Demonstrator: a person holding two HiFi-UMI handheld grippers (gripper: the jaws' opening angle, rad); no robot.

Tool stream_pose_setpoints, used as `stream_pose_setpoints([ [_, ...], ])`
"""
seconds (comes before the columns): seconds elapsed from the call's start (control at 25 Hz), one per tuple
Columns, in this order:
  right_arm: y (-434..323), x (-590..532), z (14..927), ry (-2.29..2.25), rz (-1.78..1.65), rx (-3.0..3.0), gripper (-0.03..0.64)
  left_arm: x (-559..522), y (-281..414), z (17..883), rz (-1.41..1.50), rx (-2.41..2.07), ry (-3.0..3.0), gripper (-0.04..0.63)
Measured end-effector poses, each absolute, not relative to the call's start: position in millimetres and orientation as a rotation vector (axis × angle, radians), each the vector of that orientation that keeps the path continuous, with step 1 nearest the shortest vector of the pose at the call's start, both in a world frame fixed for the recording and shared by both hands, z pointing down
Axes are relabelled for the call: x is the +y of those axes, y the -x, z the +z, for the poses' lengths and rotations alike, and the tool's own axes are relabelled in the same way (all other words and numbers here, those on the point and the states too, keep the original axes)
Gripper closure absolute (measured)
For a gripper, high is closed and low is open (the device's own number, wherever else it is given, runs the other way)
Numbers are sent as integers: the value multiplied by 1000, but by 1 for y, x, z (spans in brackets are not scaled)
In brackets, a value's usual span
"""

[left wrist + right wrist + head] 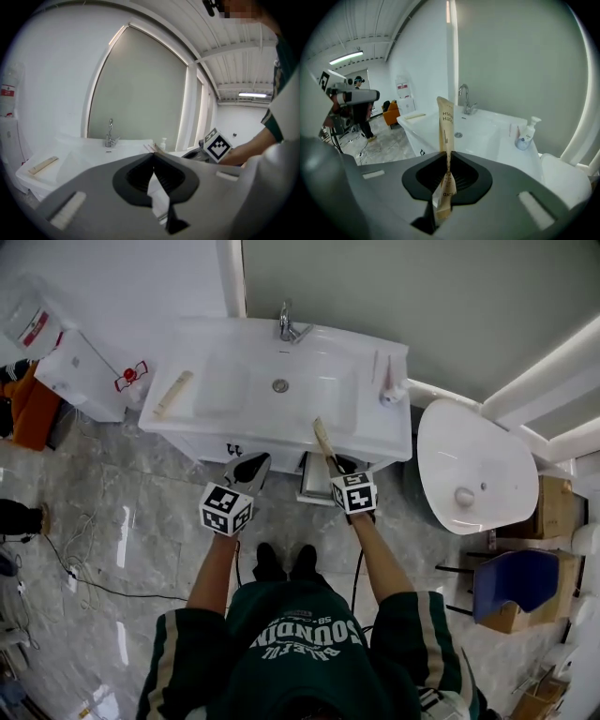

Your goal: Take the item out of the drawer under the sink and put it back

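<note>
The grey marble floor fills most of what we see from above. We stand on it facing a white bench that has a sink set in its top. A white toilet stands just right of the bench with its lid down. Under the sink, between our two arms, a white drawer juts out from the front of the bench.

Our left hand-held gripper points toward the bench front. Its jaws are pressed together at the tips and nothing is between them.

Our right hand-held gripper is pinching the lower end of a long tan packet. The packet stands up out of the jaws, over the open drawer. In the head view its top end lies over the front edge of the bench beside the sink.

A second tan packet lies flat on the left end of the bench. A soap bottle stands at the right end. The chrome tap rises behind the sink.
</note>
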State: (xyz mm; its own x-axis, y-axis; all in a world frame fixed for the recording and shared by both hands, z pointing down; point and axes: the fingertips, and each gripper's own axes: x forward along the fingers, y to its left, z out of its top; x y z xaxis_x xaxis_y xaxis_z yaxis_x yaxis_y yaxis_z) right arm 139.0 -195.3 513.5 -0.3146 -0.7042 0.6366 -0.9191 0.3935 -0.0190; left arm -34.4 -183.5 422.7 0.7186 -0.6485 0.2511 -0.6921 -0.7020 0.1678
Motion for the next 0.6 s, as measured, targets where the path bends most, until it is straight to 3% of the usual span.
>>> stream_pose_setpoints([
  [0.6, -146, -208, 346, -1678, 363, -2493, 586, -199, 35, 361, 182, -1130, -2771, 545],
])
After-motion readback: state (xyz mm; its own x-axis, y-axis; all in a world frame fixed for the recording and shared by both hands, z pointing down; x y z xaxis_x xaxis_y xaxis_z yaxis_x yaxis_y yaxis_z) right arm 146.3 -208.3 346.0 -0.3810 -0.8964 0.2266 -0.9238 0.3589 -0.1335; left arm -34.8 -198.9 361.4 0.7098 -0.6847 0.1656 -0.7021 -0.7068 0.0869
